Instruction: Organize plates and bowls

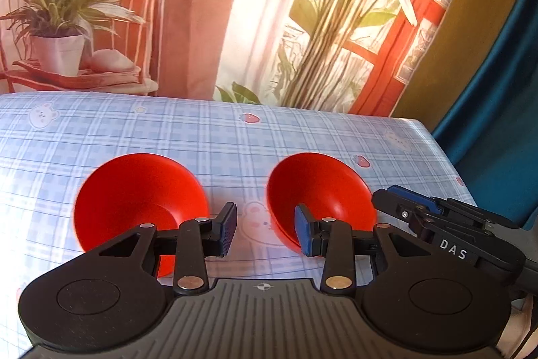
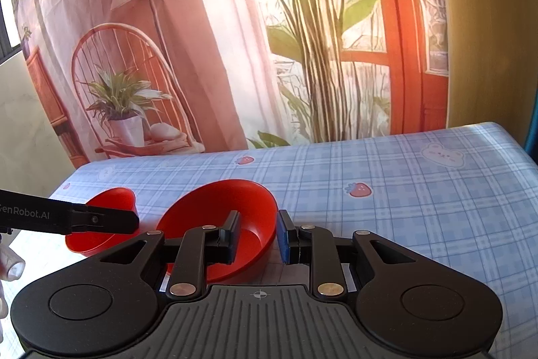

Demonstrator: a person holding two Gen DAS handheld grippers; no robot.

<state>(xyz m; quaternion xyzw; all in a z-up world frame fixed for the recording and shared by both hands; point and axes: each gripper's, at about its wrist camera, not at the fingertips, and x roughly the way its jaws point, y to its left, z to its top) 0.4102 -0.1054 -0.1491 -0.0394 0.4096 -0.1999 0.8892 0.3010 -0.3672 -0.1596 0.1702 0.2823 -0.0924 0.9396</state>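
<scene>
Two red bowls stand upright side by side on the blue checked tablecloth (image 1: 235, 137). In the left wrist view my left gripper (image 1: 265, 232) hovers over the gap between the left bowl (image 1: 134, 197) and the right bowl (image 1: 319, 190). It is open, and only cloth shows between its pads. My right gripper (image 2: 258, 236) straddles the right rim of the nearer bowl (image 2: 208, 211). One finger is inside the bowl and one outside, with a gap at the inner pad. The other bowl (image 2: 111, 201) lies partly behind the left gripper's finger (image 2: 101, 219).
A printed backdrop (image 1: 201, 22) of a chair, plants and a red window hangs right behind the table's far edge. The table's right edge (image 1: 447, 164) drops off beside a blue curtain (image 1: 497, 123). Bare cloth (image 2: 420, 207) stretches to the right of the bowls.
</scene>
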